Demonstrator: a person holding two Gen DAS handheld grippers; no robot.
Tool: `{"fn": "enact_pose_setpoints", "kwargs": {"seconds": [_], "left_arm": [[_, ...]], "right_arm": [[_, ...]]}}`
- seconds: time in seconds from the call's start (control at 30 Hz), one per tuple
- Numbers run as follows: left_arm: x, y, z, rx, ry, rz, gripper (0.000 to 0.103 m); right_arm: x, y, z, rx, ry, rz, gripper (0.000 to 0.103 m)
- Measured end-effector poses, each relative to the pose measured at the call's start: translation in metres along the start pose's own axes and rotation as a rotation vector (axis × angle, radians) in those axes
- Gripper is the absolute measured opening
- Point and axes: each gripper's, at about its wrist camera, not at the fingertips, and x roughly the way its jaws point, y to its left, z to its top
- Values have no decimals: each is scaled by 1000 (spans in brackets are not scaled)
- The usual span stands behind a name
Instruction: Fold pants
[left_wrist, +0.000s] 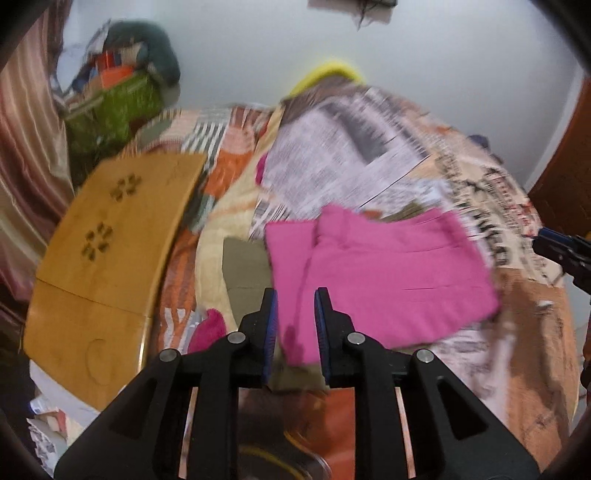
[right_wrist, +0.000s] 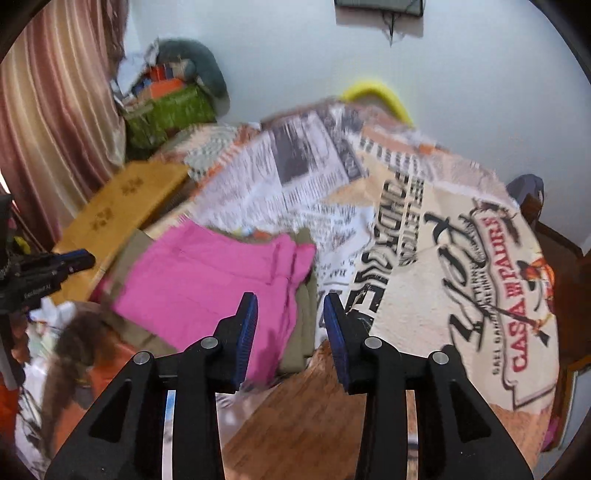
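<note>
Folded pink pants (left_wrist: 380, 273) just ahead, left hand-held gripper (left_wrist: 295, 297) apart, right hand-held gripper (right_wrist: 290, 301) apart

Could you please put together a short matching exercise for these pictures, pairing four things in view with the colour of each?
Things:
1. pants
2. folding table
3. bag by the wall
4. garment under the pants

Colours:
A. olive
B. pink
C. bright green
D. yellowish brown

Pairs: 1-B, 2-D, 3-C, 4-A
</note>
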Motion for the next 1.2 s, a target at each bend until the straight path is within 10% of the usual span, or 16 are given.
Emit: {"fn": "enact_pose_setpoints", "kwargs": {"seconds": [0.6,0.9,1.1,1.2], "left_arm": [[-304,-94,-59,69,-510,-21,20],[-374,-121,-123,71,-656,23,21],[-395,-130,-154,88,-726,30,48],[-400,-134,-161,95,-733,9,63]], "right_arm": [[-263,77,-43,-84,-513,126,34],[-318,95,-91,-108,-657,148,34],[-323,98,-115,-92,-679,146,36],[-324,101,-122,-82,-686,133,57]]}}
